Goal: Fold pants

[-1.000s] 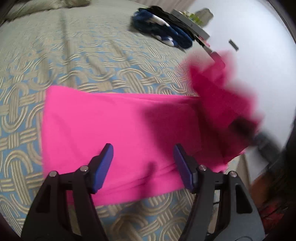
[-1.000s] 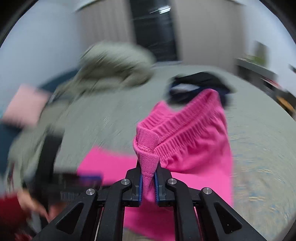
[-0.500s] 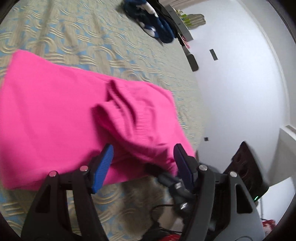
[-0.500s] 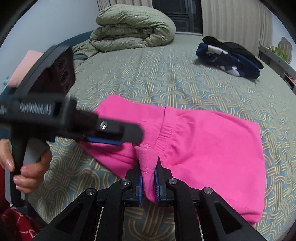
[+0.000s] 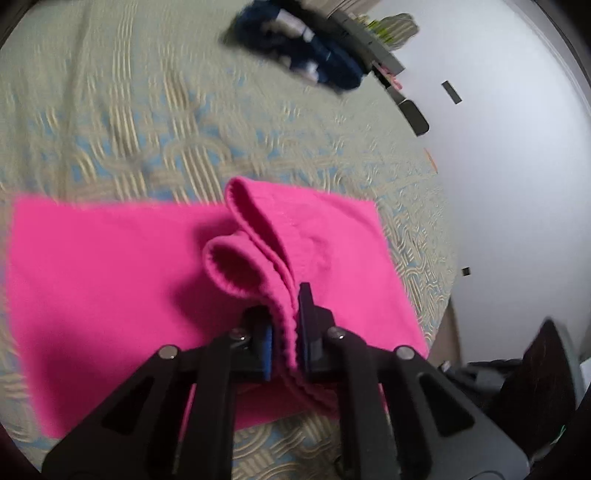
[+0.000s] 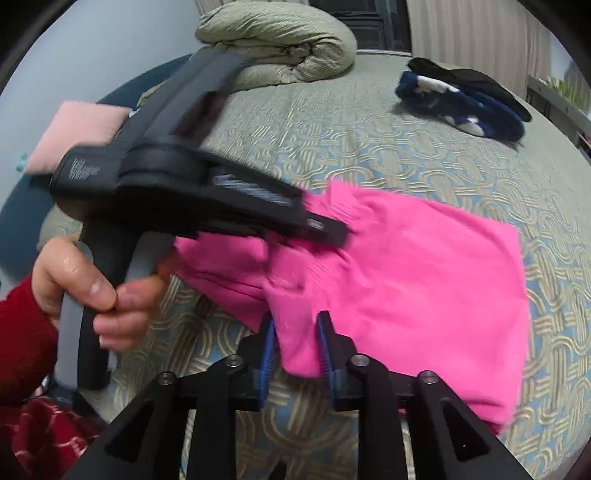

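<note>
Showing blurred, unreadable lettering: left gripper (image 6: 332,230) body, beside pink pants (image 6: 424,266).

pants (image 6: 424,266) on bed (image 6: 332,147) | folded duvet (image 6: 280,33) behind
</note>
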### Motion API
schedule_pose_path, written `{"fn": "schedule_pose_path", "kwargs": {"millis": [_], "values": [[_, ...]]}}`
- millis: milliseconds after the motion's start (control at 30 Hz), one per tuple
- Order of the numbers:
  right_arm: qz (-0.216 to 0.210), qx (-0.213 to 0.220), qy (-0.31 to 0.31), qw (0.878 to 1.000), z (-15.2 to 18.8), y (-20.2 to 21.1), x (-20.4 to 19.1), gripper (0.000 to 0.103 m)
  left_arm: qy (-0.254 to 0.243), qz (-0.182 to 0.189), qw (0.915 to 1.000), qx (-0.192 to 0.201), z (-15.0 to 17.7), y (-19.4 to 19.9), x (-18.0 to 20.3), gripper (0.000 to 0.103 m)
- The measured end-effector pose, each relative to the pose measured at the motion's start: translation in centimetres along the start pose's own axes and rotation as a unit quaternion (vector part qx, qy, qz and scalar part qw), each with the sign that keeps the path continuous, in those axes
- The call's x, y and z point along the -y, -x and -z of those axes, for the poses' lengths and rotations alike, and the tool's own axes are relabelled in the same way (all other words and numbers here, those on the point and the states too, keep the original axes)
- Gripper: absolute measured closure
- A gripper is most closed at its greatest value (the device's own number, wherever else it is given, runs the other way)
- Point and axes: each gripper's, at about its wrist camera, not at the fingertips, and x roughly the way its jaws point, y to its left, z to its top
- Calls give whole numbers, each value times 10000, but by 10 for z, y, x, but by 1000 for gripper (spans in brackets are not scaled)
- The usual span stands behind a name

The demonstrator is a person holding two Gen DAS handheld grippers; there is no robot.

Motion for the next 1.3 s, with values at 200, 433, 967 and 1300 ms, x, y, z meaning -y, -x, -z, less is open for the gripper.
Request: {"fn": "schedule_pose_path", "kwargs": {"millis": [200,433,967,1300], "values": [[3,646,-684,9956,-7,55,46,54,-955,-593,9920,571,-3,70,4,90],[442,-21,-1734,9839,5,16,90,51,-365,-1458,9886,83,19,54,-80,89],[182,-633,-2261,9719,11,-25,112,51,-100,-1590,9871,-165,33,46,-112,38],[-153,-765,-2357,9687,-1,-45,113,50,-204,-1613,9866,-153,36,39,-106,38]]}}
